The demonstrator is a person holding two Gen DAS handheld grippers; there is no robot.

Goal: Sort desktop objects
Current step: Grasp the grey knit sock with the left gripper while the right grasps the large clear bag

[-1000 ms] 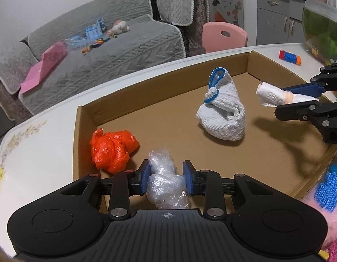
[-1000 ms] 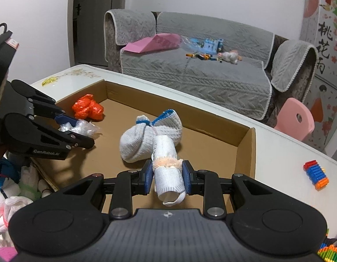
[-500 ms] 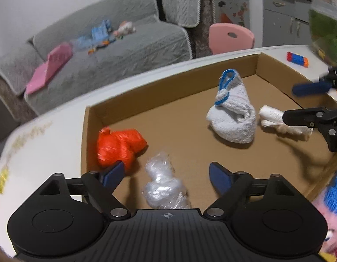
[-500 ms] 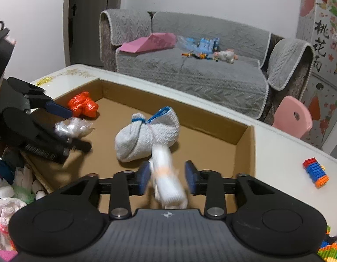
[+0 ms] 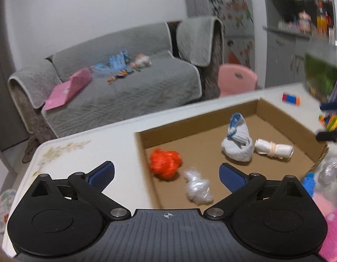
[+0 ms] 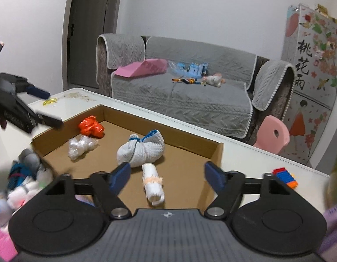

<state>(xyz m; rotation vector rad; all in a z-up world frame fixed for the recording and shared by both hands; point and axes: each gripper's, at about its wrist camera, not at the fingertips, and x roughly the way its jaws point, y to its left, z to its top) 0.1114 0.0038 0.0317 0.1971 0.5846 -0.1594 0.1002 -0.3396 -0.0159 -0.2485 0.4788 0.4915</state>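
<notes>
A shallow cardboard tray (image 5: 197, 118) on the white table holds an orange plastic bag (image 5: 165, 163), a clear plastic bag (image 5: 198, 188), a white sock bundle with blue trim (image 5: 237, 146) and a rolled white cloth with a rubber band (image 5: 273, 150). My left gripper (image 5: 167, 174) hangs above the tray's near edge, its jaws opening wide; the clear bag lies free below them. My right gripper (image 6: 167, 175) is also opening, and the rolled cloth (image 6: 153, 183) lies loose on the tray floor under it. Each gripper shows at the other view's edge: left gripper (image 6: 44, 107), right gripper (image 5: 330, 120).
A pile of socks and cloths (image 6: 22, 181) lies beside the tray's near corner. A striped block toy (image 6: 285, 175) sits on the table right of the tray. A green fish bowl (image 5: 321, 78) stands at the far right. A grey sofa and pink chair stand behind.
Both grippers have opened, letting go of the clear bag and the rolled cloth, which now lie on the tray floor. Both have pulled back and upward from the tray.
</notes>
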